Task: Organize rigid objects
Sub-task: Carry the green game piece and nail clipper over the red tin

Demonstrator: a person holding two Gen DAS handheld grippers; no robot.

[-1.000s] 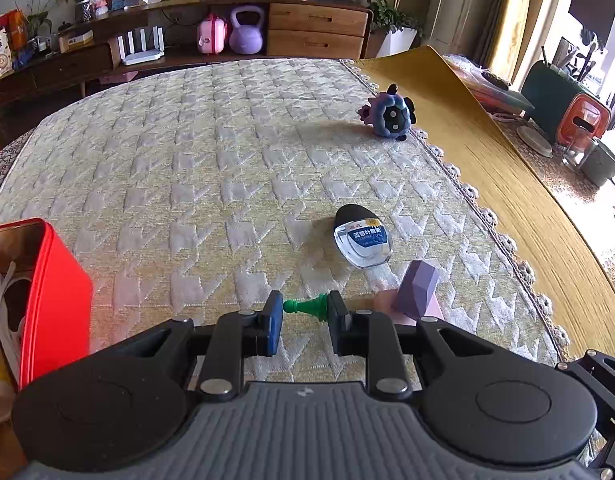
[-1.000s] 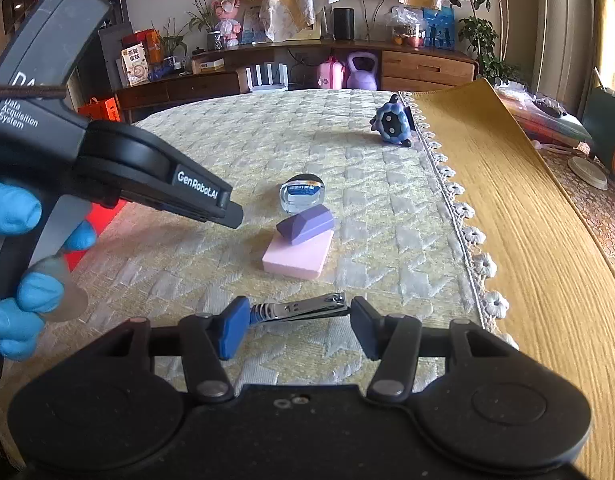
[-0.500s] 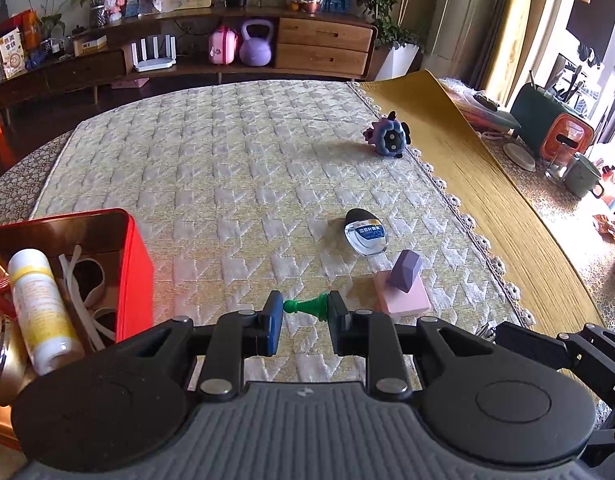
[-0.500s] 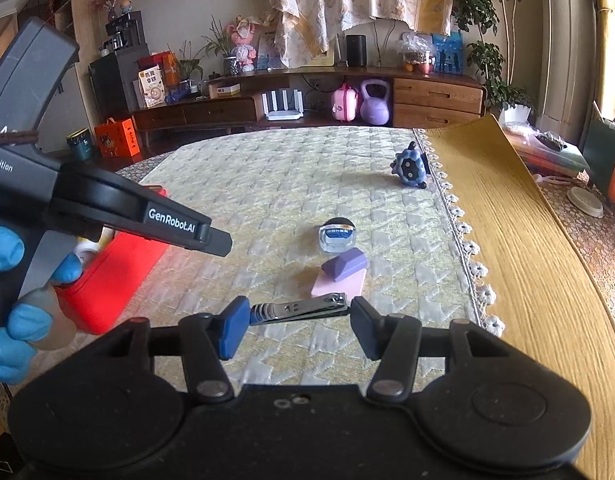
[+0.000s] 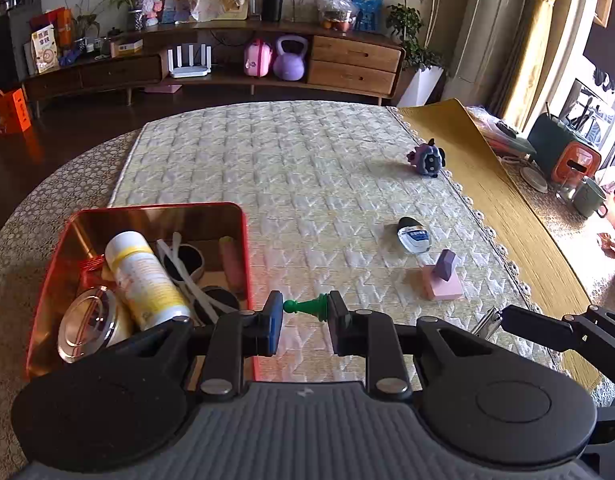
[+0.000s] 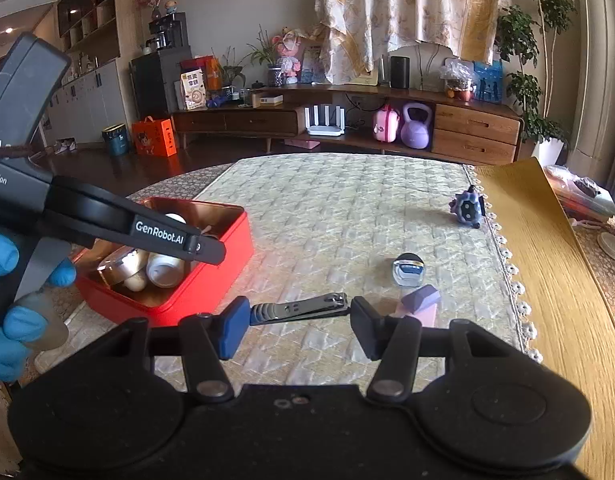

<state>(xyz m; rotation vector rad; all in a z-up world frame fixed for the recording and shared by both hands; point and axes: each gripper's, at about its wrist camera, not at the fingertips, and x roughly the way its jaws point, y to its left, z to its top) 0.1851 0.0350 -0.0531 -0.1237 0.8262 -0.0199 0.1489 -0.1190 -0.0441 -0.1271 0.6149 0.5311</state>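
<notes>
My left gripper (image 5: 305, 307) is shut on a small green chess pawn (image 5: 306, 305), held sideways just right of the red tin box (image 5: 243, 240). The box holds a white-and-yellow bottle (image 5: 145, 276), a round metal lid, dark rings and white strips. My right gripper (image 6: 299, 312) is shut on a metal nail clipper (image 6: 299, 307), gripped end to end above the quilted cloth. The red tin box (image 6: 211, 276) lies to its left. On the cloth remain a clear bottle with a black cap (image 5: 413, 236), a purple block (image 5: 445, 264) on a pink block (image 5: 443, 288), and a purple plush (image 5: 427, 160).
The left gripper's body (image 6: 107, 220), held by a hand in a blue glove (image 6: 11, 320), crosses the left of the right wrist view. A yellow mat (image 5: 507, 208) covers the table's right side, with cups and containers beyond. A wooden sideboard (image 5: 227, 68) stands behind the table.
Both grippers have risen and pulled back toward the left, each keeping its object. The red tin box has come fully into the left wrist view, and the bottle and blocks look farther away.
</notes>
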